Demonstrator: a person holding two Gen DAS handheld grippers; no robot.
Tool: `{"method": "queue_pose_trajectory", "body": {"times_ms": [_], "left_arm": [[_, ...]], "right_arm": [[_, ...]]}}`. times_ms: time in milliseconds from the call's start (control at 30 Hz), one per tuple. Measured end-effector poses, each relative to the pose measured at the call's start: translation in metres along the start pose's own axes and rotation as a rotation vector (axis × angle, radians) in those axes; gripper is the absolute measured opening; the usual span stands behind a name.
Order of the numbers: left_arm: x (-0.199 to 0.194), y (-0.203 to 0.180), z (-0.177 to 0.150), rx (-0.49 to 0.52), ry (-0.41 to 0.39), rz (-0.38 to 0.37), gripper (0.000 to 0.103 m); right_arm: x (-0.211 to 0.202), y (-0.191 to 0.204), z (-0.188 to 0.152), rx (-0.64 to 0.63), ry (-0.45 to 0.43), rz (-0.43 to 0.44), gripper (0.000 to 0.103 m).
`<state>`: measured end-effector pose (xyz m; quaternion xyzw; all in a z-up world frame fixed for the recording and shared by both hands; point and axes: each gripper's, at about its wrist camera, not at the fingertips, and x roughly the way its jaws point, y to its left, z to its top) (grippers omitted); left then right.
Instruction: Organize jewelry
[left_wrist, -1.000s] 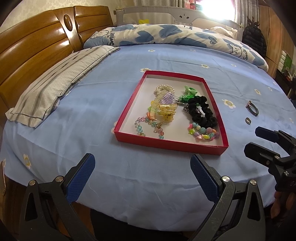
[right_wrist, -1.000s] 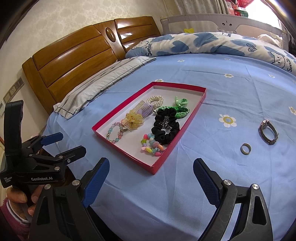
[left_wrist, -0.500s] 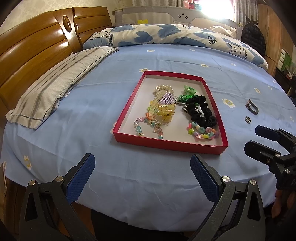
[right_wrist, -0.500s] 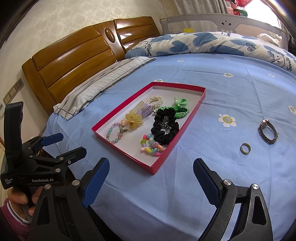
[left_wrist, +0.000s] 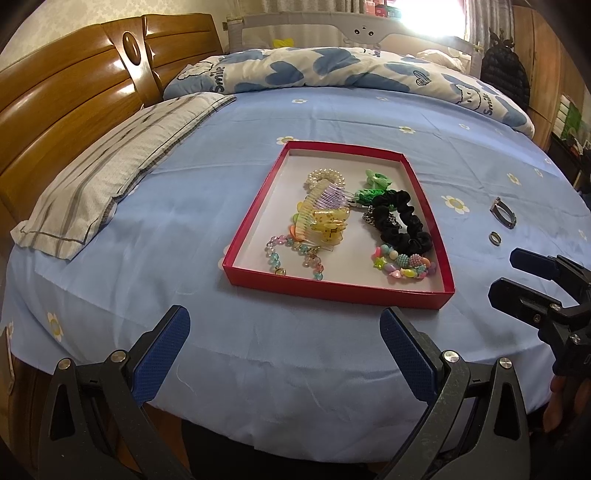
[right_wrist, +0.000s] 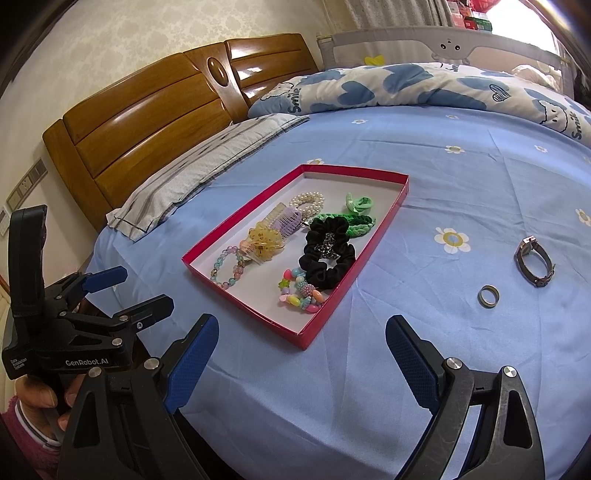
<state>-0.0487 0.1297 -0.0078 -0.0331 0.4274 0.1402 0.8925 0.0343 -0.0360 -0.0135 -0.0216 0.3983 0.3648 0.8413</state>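
Left fingers (left_wrist: 284, 354): I am holding them wide apart and empty, hovering low over the near edge of the bed (left_wrist: 207, 240). Tray (left_wrist: 255, 225) lying straight ahead of them, well apart.

Right fingers (right_wrist: 301, 354): also spread wide, gripping nothing, tray ahead and to their left.

Tray contents, all loose together: scrunchie (right_wrist: 327, 258), bead bracelets (right_wrist: 301, 293), combs (right_wrist: 286, 221), pearl band (right_wrist: 306, 201), green ties (right_wrist: 358, 203).

Outside the tray, on the sheet, ahead and right of my right fingers: ring (right_wrist: 489, 296), nearer; watch (right_wrist: 533, 261), just beyond it. Neither is touching the tray.

Judgement: these two are what is left to gather. I am likely keeping the right fingers wide because they are nearest the ring, and it lies flat, so pinching it off soft cloth may be fiddly.
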Motion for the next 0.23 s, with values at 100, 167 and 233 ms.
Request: {"method": "queue_pose_trajectory", "body": {"times_ms": [100,167,233], "left_arm": [[0.0015,-0.0021,0.0022,0.005,0.000,-0.003,0.103],[0.0032,-0.0034,0.0047,0.010,0.000,-0.002,0.103],[0.0062,-0.0046,0.0071,0.012,0.004,-0.008,0.103]], "right_arm": [[0.0004,-0.0005,0.0009,0.003,0.001,0.000,0.093],[0.0009,-0.0012,0.0014,0.007,0.001,-0.001,0.093],[0.0028,-0.0022,0.0025,0.010,0.002,-0.001,0.093]]}}
